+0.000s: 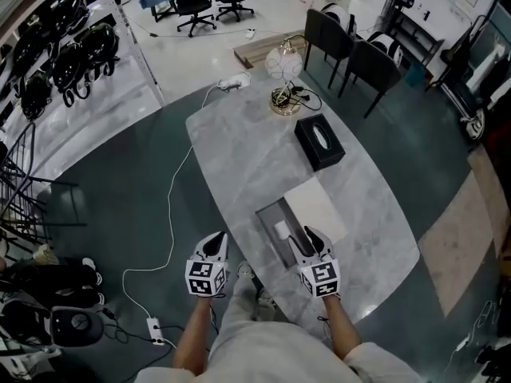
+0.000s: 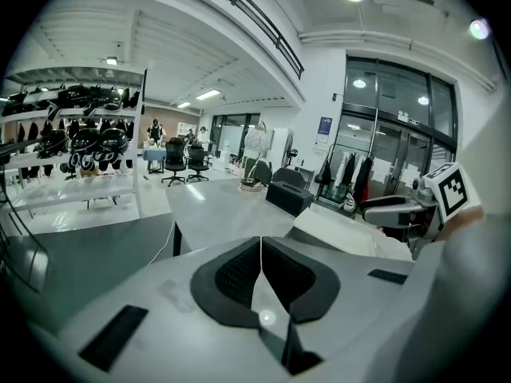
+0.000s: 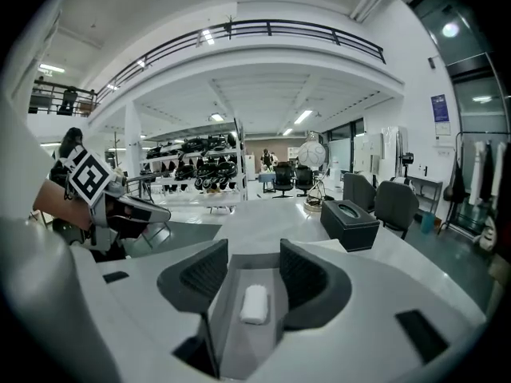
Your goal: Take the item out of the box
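A grey marble-look counter [image 1: 239,158] is showing a smooth, faintly glossy top; on it, a matt grey box [image 1: 269,223] is holding a white, soft-looking item [image 3: 255,303].

Bright overhead lighting; gripper views bulge at edges.

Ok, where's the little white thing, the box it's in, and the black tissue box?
White thing [image 3: 255,303], right gripper view, its middle.
Box [image 3: 249,348], right gripper view, its bare floor.
Tissue box [image 1: 319,143], head view, its top.
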Motion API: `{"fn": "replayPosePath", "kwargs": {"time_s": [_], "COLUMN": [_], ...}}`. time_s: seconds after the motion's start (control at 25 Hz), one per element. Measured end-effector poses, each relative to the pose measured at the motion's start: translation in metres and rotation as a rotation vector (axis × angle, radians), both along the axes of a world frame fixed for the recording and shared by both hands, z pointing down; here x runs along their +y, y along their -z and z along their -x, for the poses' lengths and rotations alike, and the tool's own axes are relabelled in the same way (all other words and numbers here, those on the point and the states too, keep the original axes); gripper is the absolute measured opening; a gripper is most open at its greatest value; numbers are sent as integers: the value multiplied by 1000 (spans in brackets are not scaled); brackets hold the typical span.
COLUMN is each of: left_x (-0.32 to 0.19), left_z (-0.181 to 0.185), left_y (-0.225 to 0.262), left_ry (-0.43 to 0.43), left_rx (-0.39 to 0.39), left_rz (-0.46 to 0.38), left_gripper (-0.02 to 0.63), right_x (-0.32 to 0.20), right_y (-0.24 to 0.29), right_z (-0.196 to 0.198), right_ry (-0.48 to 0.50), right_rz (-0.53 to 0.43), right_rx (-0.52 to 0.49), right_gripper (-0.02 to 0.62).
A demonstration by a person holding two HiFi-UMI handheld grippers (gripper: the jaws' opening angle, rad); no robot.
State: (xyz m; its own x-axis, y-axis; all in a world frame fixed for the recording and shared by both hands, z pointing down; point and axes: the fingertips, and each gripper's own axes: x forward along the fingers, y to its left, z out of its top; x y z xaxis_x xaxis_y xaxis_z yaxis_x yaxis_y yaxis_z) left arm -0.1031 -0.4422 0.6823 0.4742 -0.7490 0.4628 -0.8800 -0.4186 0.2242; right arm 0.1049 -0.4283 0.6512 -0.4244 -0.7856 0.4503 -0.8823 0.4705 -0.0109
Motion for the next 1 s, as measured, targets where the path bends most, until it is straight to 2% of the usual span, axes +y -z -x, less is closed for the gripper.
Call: {"fn": "replayPosePath", "kwargs": {"time_s": [0.52, 1.0], "left_x": [-14, -6], "left_z": [11, 17], "left_y": [-33, -44], "left_ry": [-2, -4], "left_rx": [22, 25], "left_rz": [74, 100], "left_gripper": [20, 20], "right_x": [-11, -17], "right_y": [-40, -81], "right_z": [15, 22], "right_ry": [4, 20], "right_rz": [107, 200], "right_rx": [32, 68], "right_gripper": [210, 215]}}
